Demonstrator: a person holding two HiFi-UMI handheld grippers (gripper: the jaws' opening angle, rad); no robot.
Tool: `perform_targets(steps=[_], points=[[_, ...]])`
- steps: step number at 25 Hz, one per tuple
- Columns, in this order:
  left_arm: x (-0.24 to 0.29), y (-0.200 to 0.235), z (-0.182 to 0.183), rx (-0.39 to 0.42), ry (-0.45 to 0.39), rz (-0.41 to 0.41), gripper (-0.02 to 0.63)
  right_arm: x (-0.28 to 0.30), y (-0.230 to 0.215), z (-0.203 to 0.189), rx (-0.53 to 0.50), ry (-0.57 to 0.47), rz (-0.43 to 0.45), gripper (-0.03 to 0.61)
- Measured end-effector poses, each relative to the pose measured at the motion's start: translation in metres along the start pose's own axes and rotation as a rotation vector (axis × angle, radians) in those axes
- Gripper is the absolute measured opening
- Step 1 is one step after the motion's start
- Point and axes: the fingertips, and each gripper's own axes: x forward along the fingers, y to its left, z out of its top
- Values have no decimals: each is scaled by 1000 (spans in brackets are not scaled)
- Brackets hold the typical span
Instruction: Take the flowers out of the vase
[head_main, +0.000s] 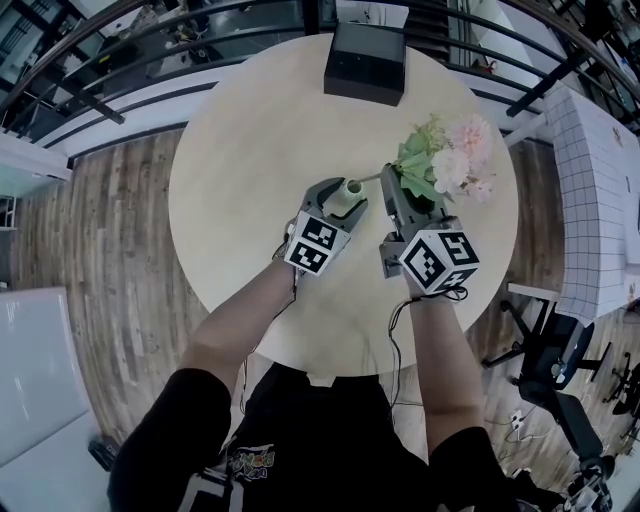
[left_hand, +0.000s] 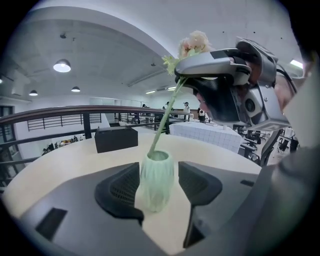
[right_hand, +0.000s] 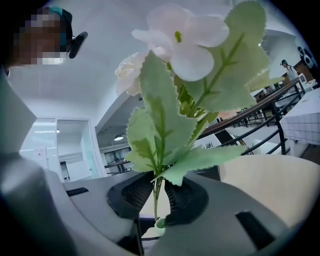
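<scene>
Over pale round desk (head_main: 230, 150), bracing vase (left_hand: 156, 177) upright between closed fingers of left gripper (head_main: 347, 199) while pinching in fingers of right gripper (right_hand: 159, 191) the flowers' (right_hand: 186, 46) stem (right_hand: 156, 205), slanting up rightward from vase mouth with foot not yet out.

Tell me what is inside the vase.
A green stem runs down into the vase through its mouth. Its lower end, and anything else inside, is hidden by the vase's wall.
</scene>
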Motion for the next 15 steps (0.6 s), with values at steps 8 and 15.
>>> perform_targets(steps=[8,15], points=[[-48,10,12,-44,-44,48,245,-26,6,21,11,-14,-21,80],[-116,8,36,-121,-94,40,44,-56,17,42,55,-25,-43,80]])
